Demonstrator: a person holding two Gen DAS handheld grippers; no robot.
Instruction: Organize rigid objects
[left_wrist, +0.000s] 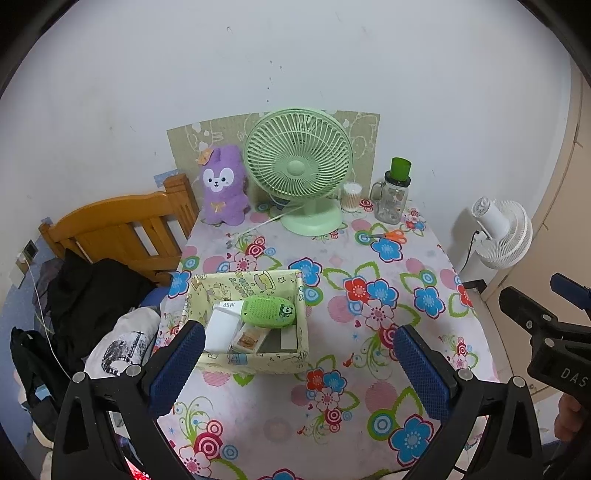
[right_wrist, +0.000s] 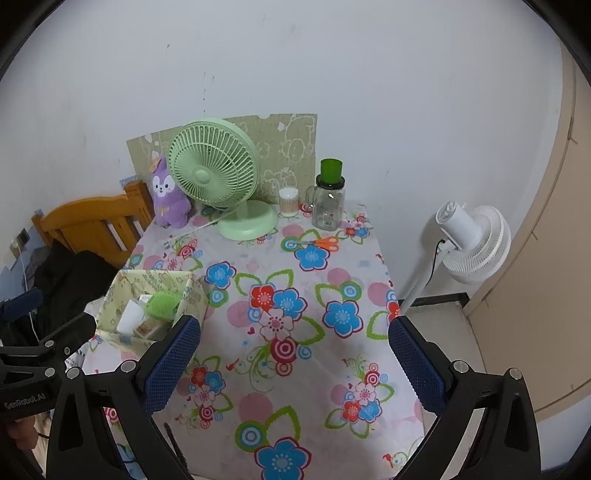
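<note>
Hovering both tongs above the near half of the table (left_wrist: 424, 258), which is covered in a pale cloth printed with red, blue and pink flowers. My left gripper (left_wrist: 299, 354) stands released, its blue textured fingers (left_wrist: 177, 369) wide apart with nothing between them. My right gripper (right_wrist: 293, 354) is likewise spread and empty over the cloth.

The open cardboard box with pale yellow cartoon print (left_wrist: 207, 291) sits on the left side of the table, just ahead of my left tongs. Inside it: a green oval perforated plastic object with a panda sticker (left_wrist: 267, 312) lies across the top, resting partly on a white charger block marked 45W (left_wrist: 221, 325). Beside the charger lies a small flat packet with an orange picture (left_wrist: 248, 339), and a grey flat item (left_wrist: 275, 341) lies against the near right wall. I cannot tell what the grey item is.

Orange-handled scissors (left_wrist: 391, 235) lie flat on the cloth at the far right, well apart from the box, near a clear glass mug-jar with a green cup on its lid (left_wrist: 392, 195). A mint-green desk fan (left_wrist: 299, 166) stands at the far edge, with a clear tub of cotton swabs (left_wrist: 351, 197) between fan base and jar. A purple plush rabbit (left_wrist: 223, 186) leans left of the fan.
</note>
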